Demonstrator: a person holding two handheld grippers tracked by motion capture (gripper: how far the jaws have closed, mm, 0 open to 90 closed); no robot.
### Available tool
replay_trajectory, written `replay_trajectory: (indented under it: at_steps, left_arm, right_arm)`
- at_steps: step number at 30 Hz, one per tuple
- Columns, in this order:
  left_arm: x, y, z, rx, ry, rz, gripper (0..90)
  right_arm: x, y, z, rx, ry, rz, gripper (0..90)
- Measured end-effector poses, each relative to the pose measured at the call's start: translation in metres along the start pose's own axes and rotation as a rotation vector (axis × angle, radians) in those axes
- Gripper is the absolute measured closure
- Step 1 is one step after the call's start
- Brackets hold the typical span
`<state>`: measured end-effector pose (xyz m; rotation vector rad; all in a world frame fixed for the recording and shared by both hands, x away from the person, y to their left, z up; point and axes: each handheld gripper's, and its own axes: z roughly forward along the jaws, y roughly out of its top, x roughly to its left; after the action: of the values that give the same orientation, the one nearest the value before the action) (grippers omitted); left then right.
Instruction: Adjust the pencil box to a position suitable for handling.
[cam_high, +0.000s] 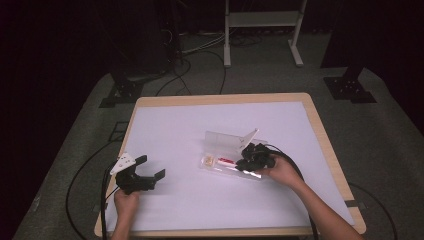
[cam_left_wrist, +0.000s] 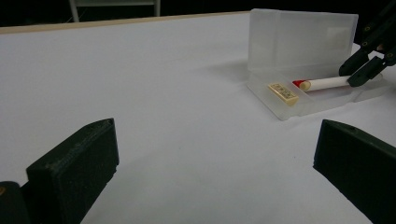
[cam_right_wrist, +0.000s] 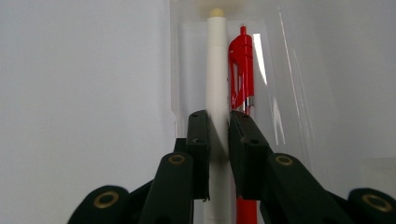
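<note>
Right gripper pinching the white pen inside the open pencil case.

The right gripper (cam_right_wrist: 218, 140) clamped the white pen (cam_right_wrist: 216, 70), which lay in the clear case (cam_left_wrist: 299, 100) beside a red pen (cam_right_wrist: 241, 65) and an eraser (cam_left_wrist: 283, 93). Judged step: placing or lifting the pen; the next move required a straight, level motion. The left gripper (cam_high: 141, 176) rested spread on the bench (cam_high: 200, 120).

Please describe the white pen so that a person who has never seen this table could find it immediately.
On the white table, look right of centre for the clear plastic case with its lid standing open. The white pen lies lengthwise in the tray, its near end clamped by the right gripper. Beside it lies a red pen and at the tray's end a small cream eraser; it alone is plain white.
</note>
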<state>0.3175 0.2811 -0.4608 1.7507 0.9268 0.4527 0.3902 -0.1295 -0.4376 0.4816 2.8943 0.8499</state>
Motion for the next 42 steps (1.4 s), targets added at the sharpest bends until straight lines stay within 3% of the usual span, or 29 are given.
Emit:
replay_trajectory:
  at_steps: [27, 42]
  left_arm:
    - [0.0, 0.0, 0.001, 0.002, 0.004, 0.002, 0.0]
    - [0.0, 0.0, 0.001, 0.004, 0.004, 0.004, 0.0]
  right_arm:
    - [-0.001, -0.004, 0.008, 0.012, 0.025, 0.013, 77.2]
    - [-0.003, -0.007, -0.006, -0.044, 0.019, 0.038, 70.2]
